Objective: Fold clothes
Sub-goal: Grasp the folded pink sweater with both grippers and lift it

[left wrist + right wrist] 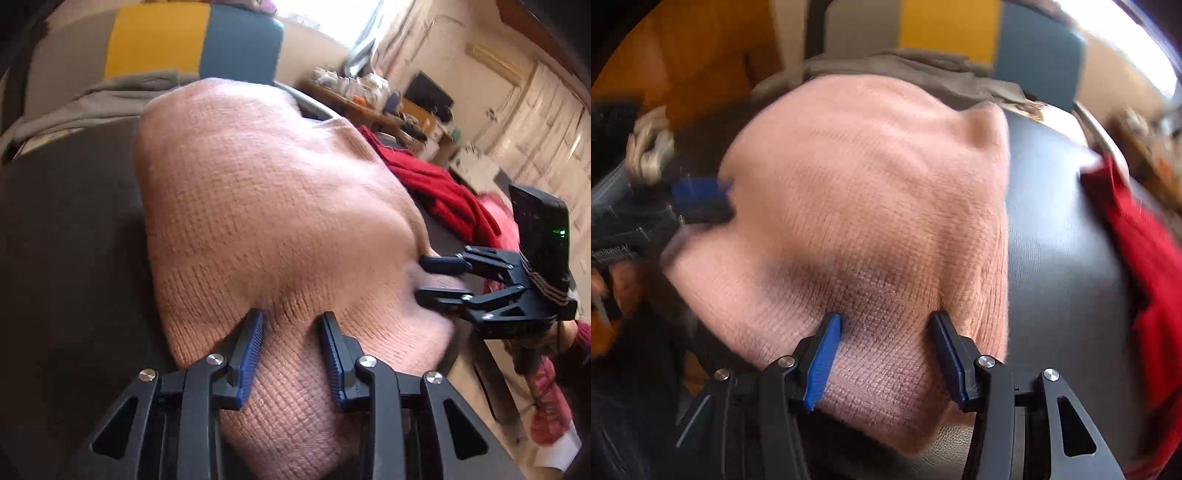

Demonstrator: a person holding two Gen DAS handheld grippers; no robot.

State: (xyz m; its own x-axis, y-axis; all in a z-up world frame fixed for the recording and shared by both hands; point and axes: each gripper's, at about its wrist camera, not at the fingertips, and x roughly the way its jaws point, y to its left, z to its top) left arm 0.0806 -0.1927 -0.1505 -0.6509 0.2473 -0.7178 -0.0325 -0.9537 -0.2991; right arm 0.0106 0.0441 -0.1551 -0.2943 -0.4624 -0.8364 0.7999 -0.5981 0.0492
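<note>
Pressing spread fingers of both the left gripper and right gripper onto the pink knit, either risks dragging its soft layers askew on the slick worktop

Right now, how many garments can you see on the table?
3: the pink sweater under both claws, the red garment beyond it on the right, and a grey garment at the far edge. More may be hidden.

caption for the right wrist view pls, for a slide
Right gripper open over a folded pink knit sweater on a dark table, red garment at the side.
</note>
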